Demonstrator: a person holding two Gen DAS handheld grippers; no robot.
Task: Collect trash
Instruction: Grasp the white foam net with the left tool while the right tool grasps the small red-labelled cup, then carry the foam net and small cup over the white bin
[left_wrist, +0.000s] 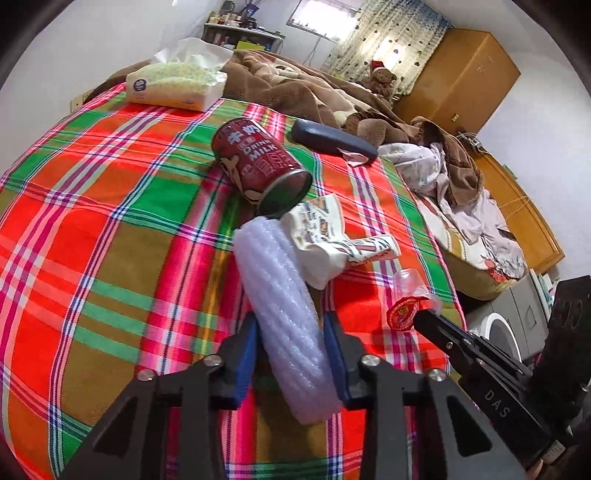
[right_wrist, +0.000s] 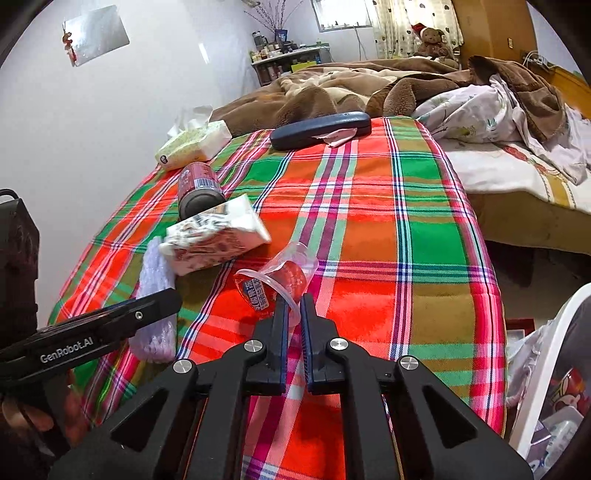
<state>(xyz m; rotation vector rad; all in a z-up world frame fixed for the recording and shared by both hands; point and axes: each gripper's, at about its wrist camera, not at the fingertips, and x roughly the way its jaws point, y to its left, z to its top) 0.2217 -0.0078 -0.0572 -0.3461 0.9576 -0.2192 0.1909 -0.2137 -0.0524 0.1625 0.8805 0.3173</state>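
My left gripper (left_wrist: 290, 325) is shut on a white foam wrap roll (left_wrist: 284, 314), which lies on the plaid bed cover (left_wrist: 110, 221); the roll also shows in the right wrist view (right_wrist: 157, 280). My right gripper (right_wrist: 293, 302) is shut on the rim of a clear plastic cup with a red label (right_wrist: 280, 277), also seen in the left wrist view (left_wrist: 408, 299). A red milk can (left_wrist: 258, 162) lies on its side beyond the roll. A crumpled printed carton (left_wrist: 332, 236) lies beside the can, also in the right wrist view (right_wrist: 214, 236).
A tissue pack (left_wrist: 177, 81) and a dark glasses case (left_wrist: 332, 138) lie farther back. Brown blankets (left_wrist: 314, 88) and white bedding (right_wrist: 498, 110) are heaped behind. A white bin with a bag (right_wrist: 546, 387) stands at the bed's right edge.
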